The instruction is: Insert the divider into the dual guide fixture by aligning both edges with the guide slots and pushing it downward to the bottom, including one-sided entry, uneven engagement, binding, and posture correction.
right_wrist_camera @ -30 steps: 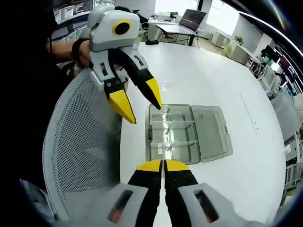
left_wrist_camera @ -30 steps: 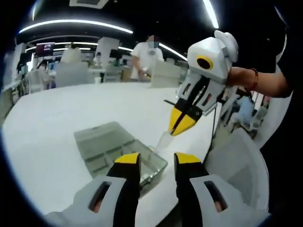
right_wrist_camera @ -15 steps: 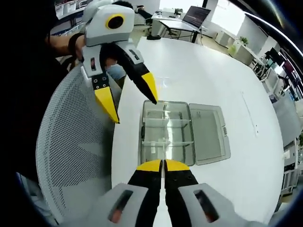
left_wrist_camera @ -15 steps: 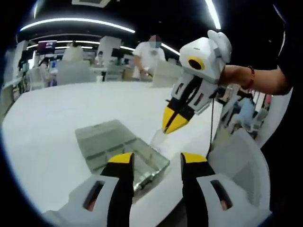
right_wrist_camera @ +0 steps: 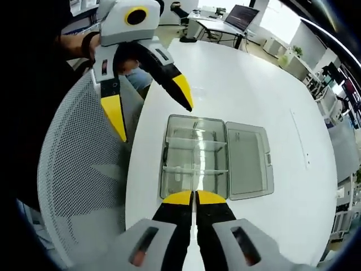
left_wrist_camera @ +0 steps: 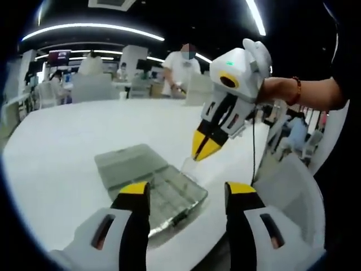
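A clear plastic box (left_wrist_camera: 155, 180) lies open on the white table (left_wrist_camera: 67, 147), its lid (right_wrist_camera: 246, 161) folded flat beside the tray (right_wrist_camera: 186, 158). Two clear partitions (right_wrist_camera: 194, 144) cross the tray. My right gripper (left_wrist_camera: 205, 149) hangs above the box's near corner, shut on a thin clear divider (left_wrist_camera: 189, 166) that points down toward the tray. In the right gripper view its jaws (right_wrist_camera: 194, 196) meet over the tray's near edge. My left gripper (left_wrist_camera: 187, 189) is open wide and holds nothing. It hovers (right_wrist_camera: 149, 107) just above the table's edge, at the tray's far end.
A grey mesh chair back (right_wrist_camera: 79, 180) stands against the table edge beside the box. A person's hand (left_wrist_camera: 285, 93) holds the right gripper. More white tables, a laptop (right_wrist_camera: 242, 16) and a standing person (left_wrist_camera: 183, 68) are far behind. Bare tabletop lies beyond the box.
My left gripper's jaws have spread wider apart. The right gripper with the divider has drifted a little closer over the box. The box has stayed put.
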### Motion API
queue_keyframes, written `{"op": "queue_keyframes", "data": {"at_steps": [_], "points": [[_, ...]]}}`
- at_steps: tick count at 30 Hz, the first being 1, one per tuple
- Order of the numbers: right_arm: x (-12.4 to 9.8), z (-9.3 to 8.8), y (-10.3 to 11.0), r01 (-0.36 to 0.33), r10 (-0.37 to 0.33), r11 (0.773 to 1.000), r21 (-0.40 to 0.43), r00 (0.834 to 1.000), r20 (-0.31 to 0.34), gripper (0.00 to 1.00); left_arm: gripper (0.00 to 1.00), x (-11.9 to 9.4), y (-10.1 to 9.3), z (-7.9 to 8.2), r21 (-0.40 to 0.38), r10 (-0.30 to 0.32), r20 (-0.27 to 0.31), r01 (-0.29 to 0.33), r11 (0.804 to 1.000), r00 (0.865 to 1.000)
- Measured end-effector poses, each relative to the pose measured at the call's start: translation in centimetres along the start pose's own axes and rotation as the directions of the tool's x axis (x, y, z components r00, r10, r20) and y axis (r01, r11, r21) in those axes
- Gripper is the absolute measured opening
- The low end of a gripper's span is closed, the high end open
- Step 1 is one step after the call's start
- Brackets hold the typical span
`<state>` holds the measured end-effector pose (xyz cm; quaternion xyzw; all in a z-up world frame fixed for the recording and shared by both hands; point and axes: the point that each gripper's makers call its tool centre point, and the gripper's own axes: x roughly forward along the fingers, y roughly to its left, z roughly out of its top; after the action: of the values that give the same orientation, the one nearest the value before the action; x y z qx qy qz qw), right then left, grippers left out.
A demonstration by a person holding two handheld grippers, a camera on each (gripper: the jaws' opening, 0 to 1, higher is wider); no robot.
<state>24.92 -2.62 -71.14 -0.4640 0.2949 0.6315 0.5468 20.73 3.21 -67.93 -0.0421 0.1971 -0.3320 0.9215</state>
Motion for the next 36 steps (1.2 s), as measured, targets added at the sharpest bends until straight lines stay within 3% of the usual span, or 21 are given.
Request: {"op": "queue_keyframes", "data": {"at_steps": [8, 13, 36], "points": [[0.6, -0.1, -0.3, -0.018, 0.018, 1.0, -0.008, 1.0, -0.011, 0.0, 0.72, 0.1, 1.0, 0.2, 0.022, 0.031, 0.009, -0.031, 0.999, 0.999], [1.2, -0.1, -0.4, -0.032, 0.032, 0.999, -0.018, 0.999, -0.023, 0.0, 0.77, 0.1, 1.4, 0.3, 0.016, 0.039, 0.014, -0.039, 0.999, 0.999], [2.4, -0.7, -0.7, -0.079, 0.077, 0.997, -0.023, 0.996, -0.048, 0.0, 0.77, 0.0, 2.0, -0.1, -0.008, 0.066, 0.002, -0.066, 0.998, 0.998]]}}
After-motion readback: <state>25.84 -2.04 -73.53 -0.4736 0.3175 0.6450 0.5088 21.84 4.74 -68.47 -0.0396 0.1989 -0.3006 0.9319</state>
